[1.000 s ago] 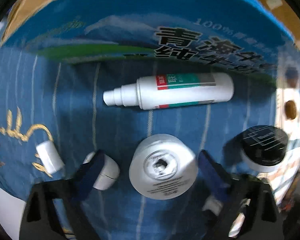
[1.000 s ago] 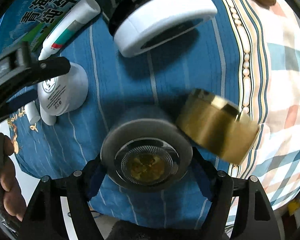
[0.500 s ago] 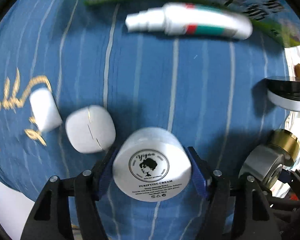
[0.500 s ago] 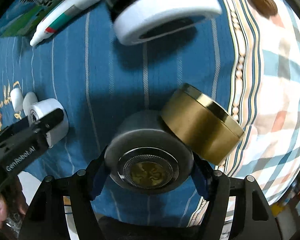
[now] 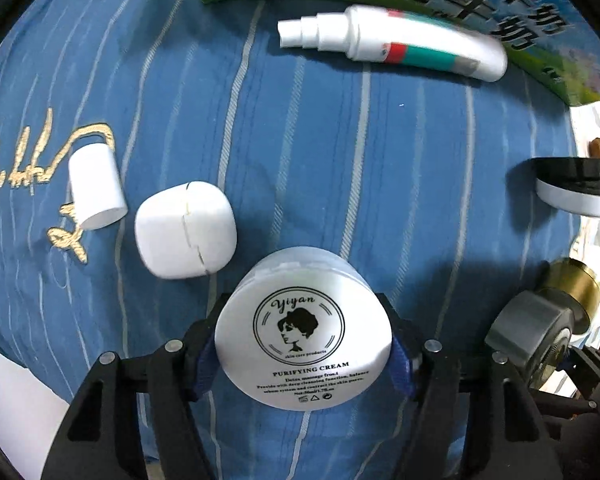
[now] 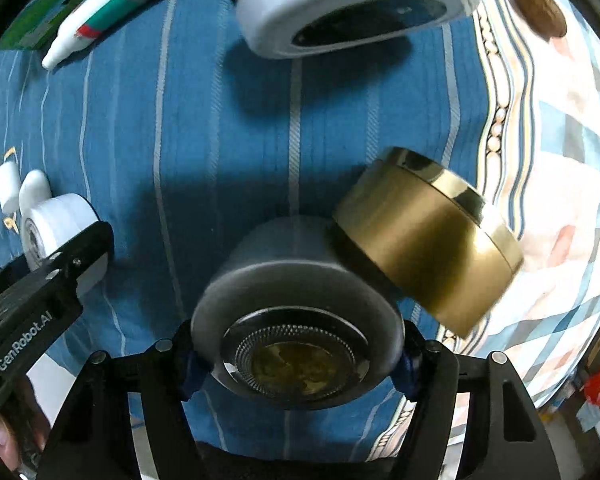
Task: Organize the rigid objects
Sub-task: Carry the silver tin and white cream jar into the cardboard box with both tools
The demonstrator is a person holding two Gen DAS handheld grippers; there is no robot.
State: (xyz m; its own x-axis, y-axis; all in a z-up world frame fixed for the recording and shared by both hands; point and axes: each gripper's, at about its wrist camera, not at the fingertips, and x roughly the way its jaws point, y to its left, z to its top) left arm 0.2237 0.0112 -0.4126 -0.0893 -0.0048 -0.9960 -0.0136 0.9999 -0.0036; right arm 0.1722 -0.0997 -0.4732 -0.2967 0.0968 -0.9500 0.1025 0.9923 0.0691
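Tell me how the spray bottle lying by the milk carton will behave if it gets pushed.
The spray bottle lies on its side and is round, so it would probably roll across the blue cloth. It looks like stiff plastic, likely light. The carton close behind should stop it rolling that way.

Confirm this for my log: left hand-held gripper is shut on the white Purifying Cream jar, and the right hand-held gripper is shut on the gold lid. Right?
Not quite. The right hand-held gripper is shut on the grey jar; the gold lid lies beside it, touching its side, as the right wrist view shows. The left hand-held gripper is shut on the white Purifying Cream jar, as you said.
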